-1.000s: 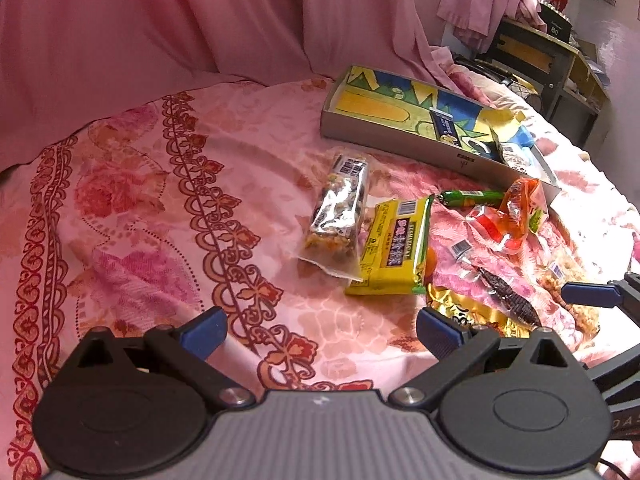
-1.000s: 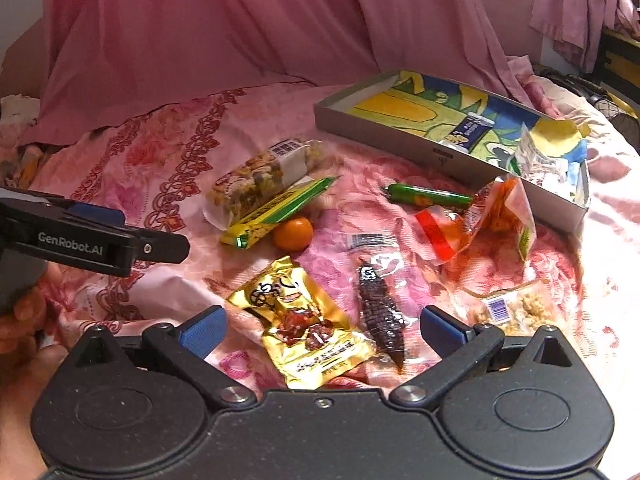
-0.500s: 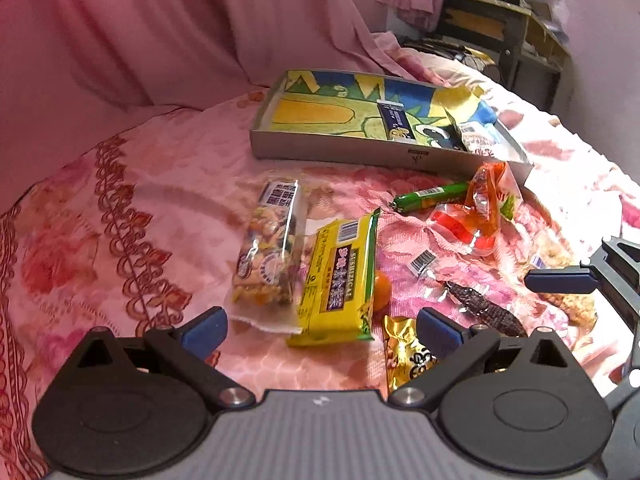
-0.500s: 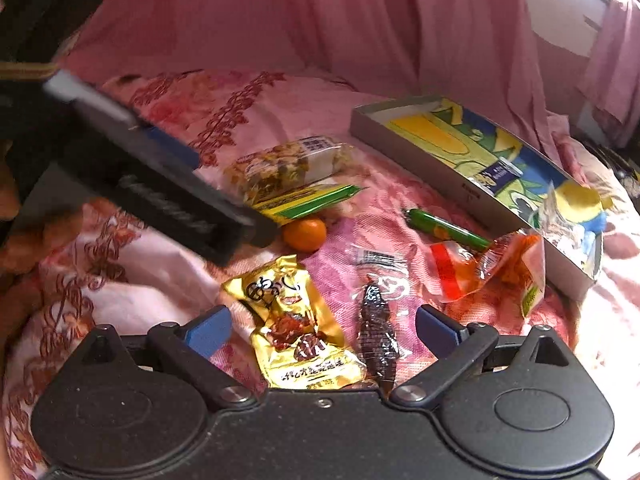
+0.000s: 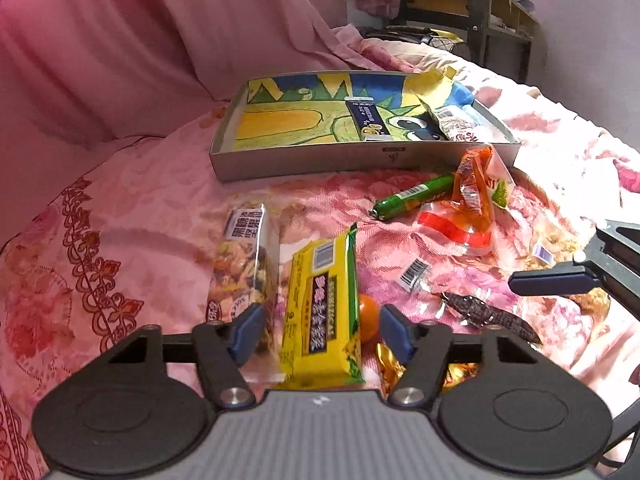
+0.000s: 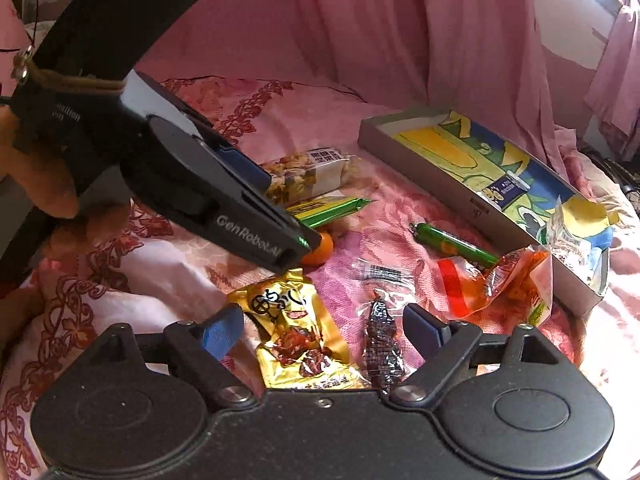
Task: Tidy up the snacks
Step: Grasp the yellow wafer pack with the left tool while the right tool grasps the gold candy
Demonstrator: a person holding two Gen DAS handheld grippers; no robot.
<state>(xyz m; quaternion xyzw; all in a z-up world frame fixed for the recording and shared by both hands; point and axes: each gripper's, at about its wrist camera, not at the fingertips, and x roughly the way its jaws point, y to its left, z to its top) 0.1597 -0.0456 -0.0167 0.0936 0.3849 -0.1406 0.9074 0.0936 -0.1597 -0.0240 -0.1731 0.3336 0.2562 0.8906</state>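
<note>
Snacks lie scattered on a pink flowered bedspread in front of a grey tray (image 5: 304,164) with a cartoon bottom. My left gripper (image 5: 322,332) hangs low over a yellow snack pack (image 5: 320,312). Its jaws are closing with the pack between them, and the pads are still clear of it. A clear nut bar (image 5: 244,264) and a small tangerine (image 5: 367,316) lie on either side of the pack. My right gripper (image 6: 323,330) is also closing, with a gold packet (image 6: 296,332) and a dark dried strip (image 6: 382,344) between its untouching pads.
A green sausage stick (image 5: 416,196) and an orange packet (image 5: 472,196) lie near the tray's front wall. A blue packet (image 5: 366,120) and a white one (image 5: 456,126) are inside the tray. Pink drapes hang behind; a dark desk (image 5: 460,4) stands far right.
My left gripper slid over to the yellow pack and its jaws narrowed around it. The right gripper's jaws narrowed a little. In the right wrist view the left gripper came in closer.
</note>
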